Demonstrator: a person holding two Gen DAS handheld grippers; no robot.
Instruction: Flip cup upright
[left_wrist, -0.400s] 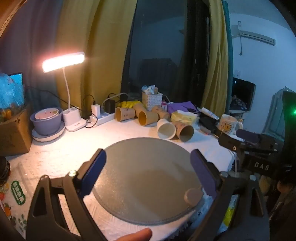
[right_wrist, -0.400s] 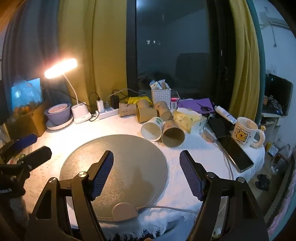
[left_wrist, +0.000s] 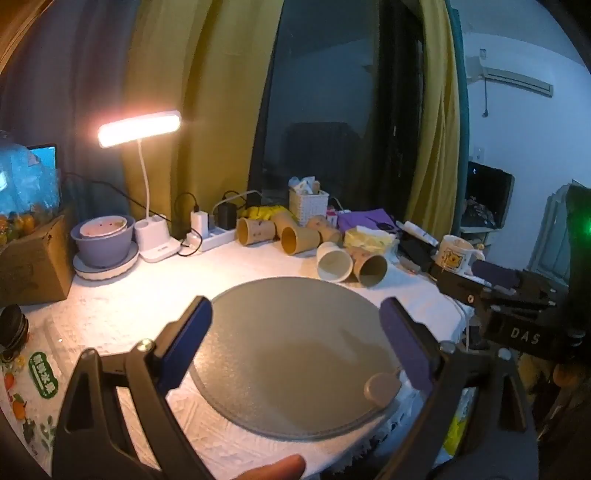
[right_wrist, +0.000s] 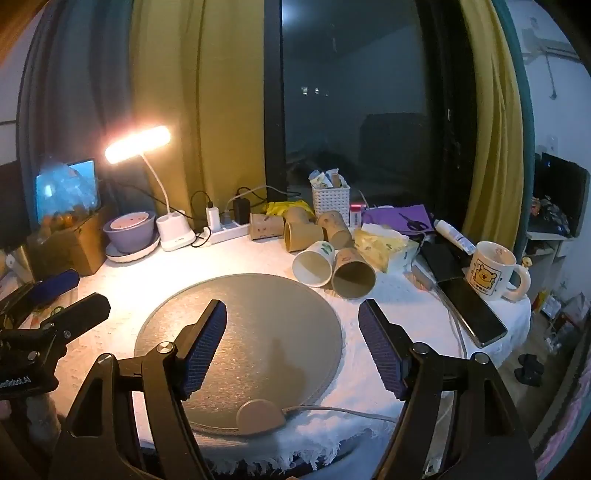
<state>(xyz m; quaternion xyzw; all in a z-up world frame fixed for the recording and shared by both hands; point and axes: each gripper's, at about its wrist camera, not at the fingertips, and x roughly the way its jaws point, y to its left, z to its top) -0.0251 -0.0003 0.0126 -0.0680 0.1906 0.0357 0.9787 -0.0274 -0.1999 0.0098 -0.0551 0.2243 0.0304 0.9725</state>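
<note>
My left gripper (left_wrist: 295, 343) and right gripper (right_wrist: 291, 347) both gape over the round mat (right_wrist: 258, 314); beyond it, paper cups (right_wrist: 332, 269) lie tipped beside the tissue pack (right_wrist: 384, 245).

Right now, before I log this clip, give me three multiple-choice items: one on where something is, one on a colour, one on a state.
1. Where is the white cup?
A. on the round mat
B. beyond the round mat, beside a brown cup
C. in a gripper

2. What colour are the curtains?
A. yellow
B. red
C. white

3. How does the white cup sit?
A. upright
B. upside down
C. on its side

Answers: 1 B, it lies past the mat's far edge next to the brown cup. 2 A, yellow fabric flanks the window. 3 C, its open mouth faces the camera. The left gripper and right gripper are both open and empty.
</note>
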